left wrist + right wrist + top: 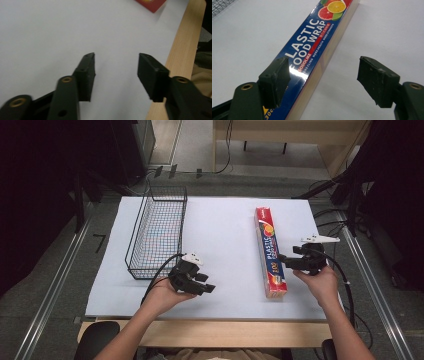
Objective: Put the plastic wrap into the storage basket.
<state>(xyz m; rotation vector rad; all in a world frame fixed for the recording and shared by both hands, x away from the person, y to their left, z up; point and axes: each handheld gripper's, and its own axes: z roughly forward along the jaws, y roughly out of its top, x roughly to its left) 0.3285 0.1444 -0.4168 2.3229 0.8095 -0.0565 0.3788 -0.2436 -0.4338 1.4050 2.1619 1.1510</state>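
Note:
A long red and blue plastic food wrap box (269, 251) lies flat on the white table (220, 225), right of centre, running away from me. My right gripper (284, 260) is open just to the box's right side, near its lower half. In the right gripper view the box (314, 42) runs up from under the left jaw, and the right jaw hangs over bare table, midpoint (323, 81). My left gripper (206, 285) is open low over the table near the front edge, with nothing between its jaws (116, 75). A red corner of the box (151, 3) shows at the top of the left gripper view.
A black wire basket (157, 232) stands at the table's left side, empty, just beyond my left hand. The wooden front edge of the table (180, 47) runs close to the left gripper. Black cables (345, 285) trail from the right gripper.

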